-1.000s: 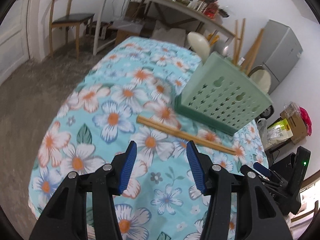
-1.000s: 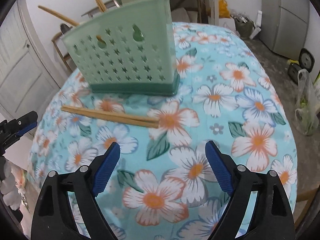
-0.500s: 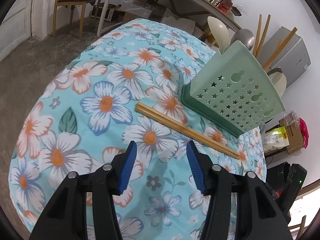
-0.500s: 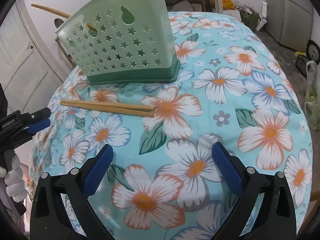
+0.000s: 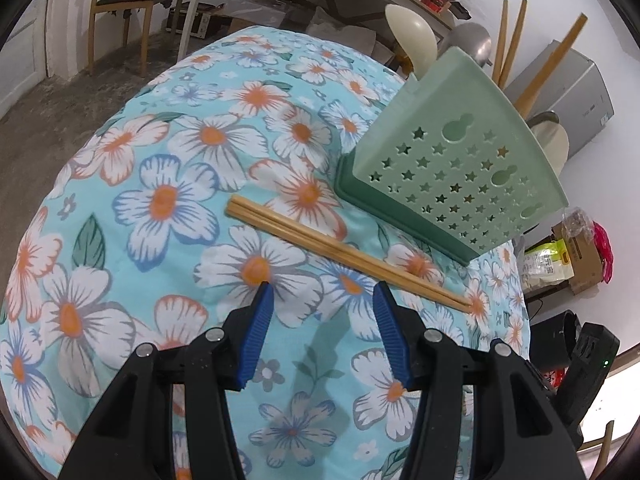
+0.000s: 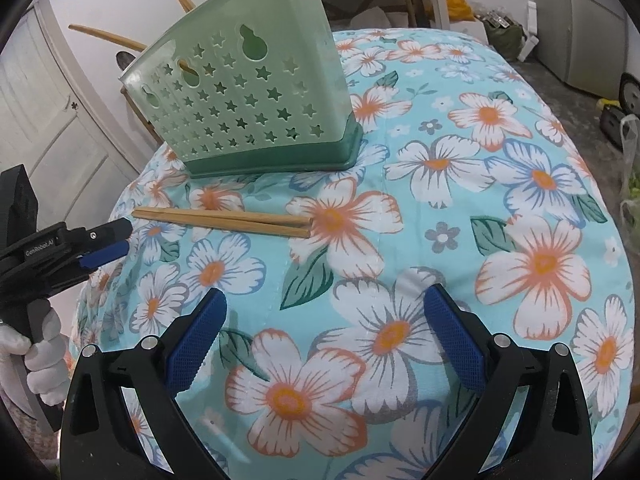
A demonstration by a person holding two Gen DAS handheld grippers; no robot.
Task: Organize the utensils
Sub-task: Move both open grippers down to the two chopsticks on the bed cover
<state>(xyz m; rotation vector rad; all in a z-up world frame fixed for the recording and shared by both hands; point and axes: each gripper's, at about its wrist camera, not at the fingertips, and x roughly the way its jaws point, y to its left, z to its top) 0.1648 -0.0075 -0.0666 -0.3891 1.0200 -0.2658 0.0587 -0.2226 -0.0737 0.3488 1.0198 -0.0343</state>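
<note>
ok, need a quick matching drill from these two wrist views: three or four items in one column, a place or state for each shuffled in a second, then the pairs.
Items
1. chopsticks
2. green holder
3. white spoon
4. left tongs

Place or state
A. open, holding nothing
B. standing on the floral cloth, star holes in its wall
C. lying flat on the cloth in front of the holder
D. sticking up out of the holder

Pairs: 1-C, 2-B, 3-D, 4-A
</note>
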